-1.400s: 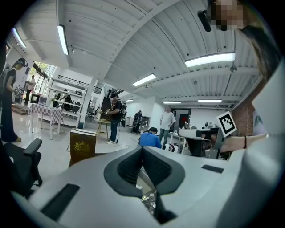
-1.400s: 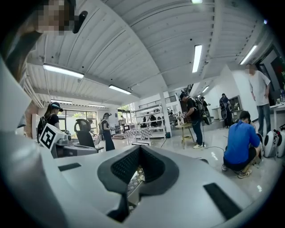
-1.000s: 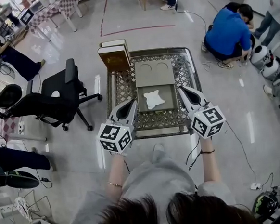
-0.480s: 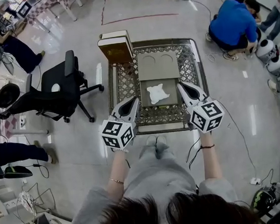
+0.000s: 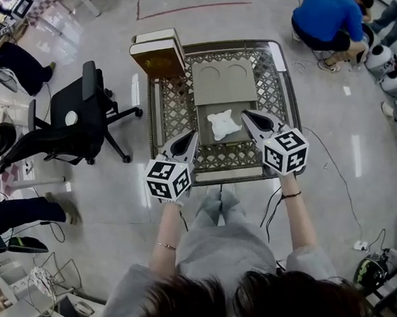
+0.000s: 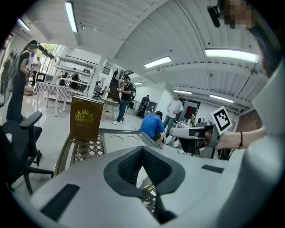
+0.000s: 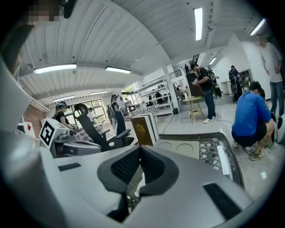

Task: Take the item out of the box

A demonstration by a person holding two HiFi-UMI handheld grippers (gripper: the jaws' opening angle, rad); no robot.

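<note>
An open grey box (image 5: pixel 207 138) lies on the lattice-topped table (image 5: pixel 220 176), its lid (image 5: pixel 223 81) folded flat behind it. A crumpled white item (image 5: pixel 223 124) rests inside the box. My left gripper (image 5: pixel 194 133) hovers at the box's near left corner, jaws together with nothing between them; in the left gripper view its tips (image 6: pixel 142 148) meet. My right gripper (image 5: pixel 243 114) sits at the box's right edge, close beside the white item, and is also shut and holds nothing (image 7: pixel 140 147). Neither gripper touches the item.
A brown box with a gold emblem (image 5: pixel 156 55) stands upright at the table's far left corner (image 6: pixel 86 118). A black office chair (image 5: pixel 79 123) is left of the table. A person in blue (image 5: pixel 327 7) crouches at the far right.
Both grippers have sunk and moved forward, closing in on the box from either side. The right one now reaches alongside the white item. Both jaws stay together.
</note>
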